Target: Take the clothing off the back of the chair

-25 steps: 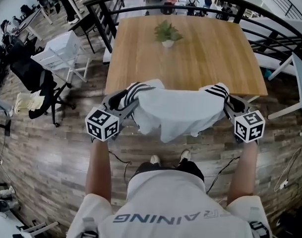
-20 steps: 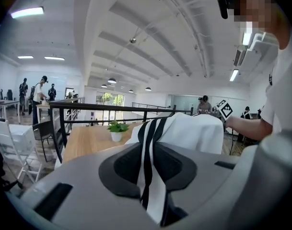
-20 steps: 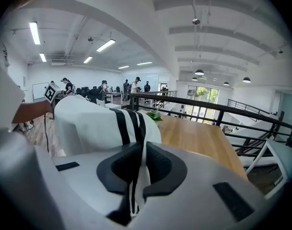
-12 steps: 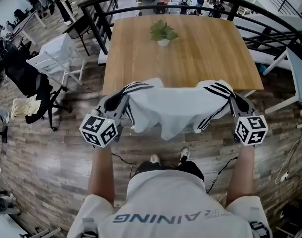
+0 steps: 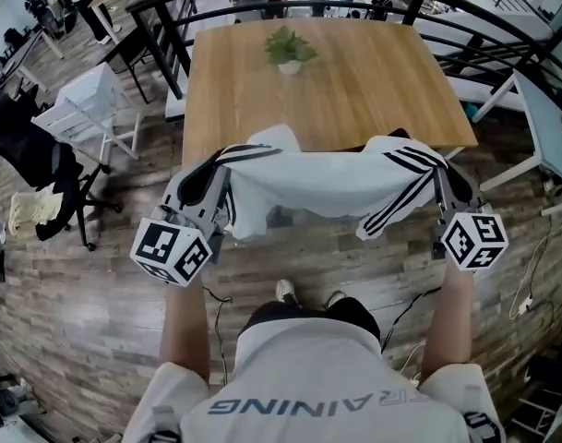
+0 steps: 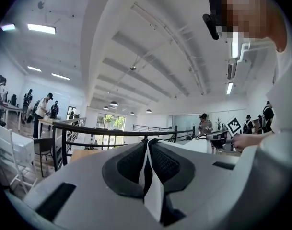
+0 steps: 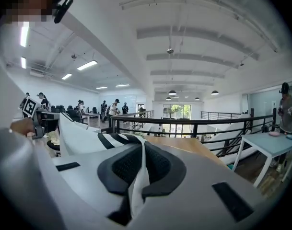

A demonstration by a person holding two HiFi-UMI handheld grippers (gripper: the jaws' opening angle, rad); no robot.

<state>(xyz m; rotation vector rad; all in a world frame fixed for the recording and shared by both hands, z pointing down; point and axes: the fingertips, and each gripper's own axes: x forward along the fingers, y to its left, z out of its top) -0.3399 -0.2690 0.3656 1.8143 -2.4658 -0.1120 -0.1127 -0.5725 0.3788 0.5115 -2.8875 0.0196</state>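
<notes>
A white garment with black stripes (image 5: 327, 181) hangs stretched between my two grippers in front of the wooden table. My left gripper (image 5: 223, 164) is shut on its left striped shoulder; in the left gripper view a fold of white cloth (image 6: 154, 195) sits pinched between the dark pads. My right gripper (image 5: 436, 166) is shut on the right striped sleeve, and white cloth (image 7: 137, 186) shows between its pads too. Both pairs of jaws have just been closing on the fabric. The garment hides the chair back.
The wooden table (image 5: 354, 90) carries a small potted plant (image 5: 288, 52). A black railing (image 5: 161, 35) curves behind it. A white chair (image 5: 91, 109) and a black office chair (image 5: 36, 160) stand at the left, a pale table (image 5: 550, 123) at the right. Cables lie on the floor.
Both grippers have risen with the garment. The cloth, which draped down loosely, is now pulled taut between them and its hem hangs higher.
</notes>
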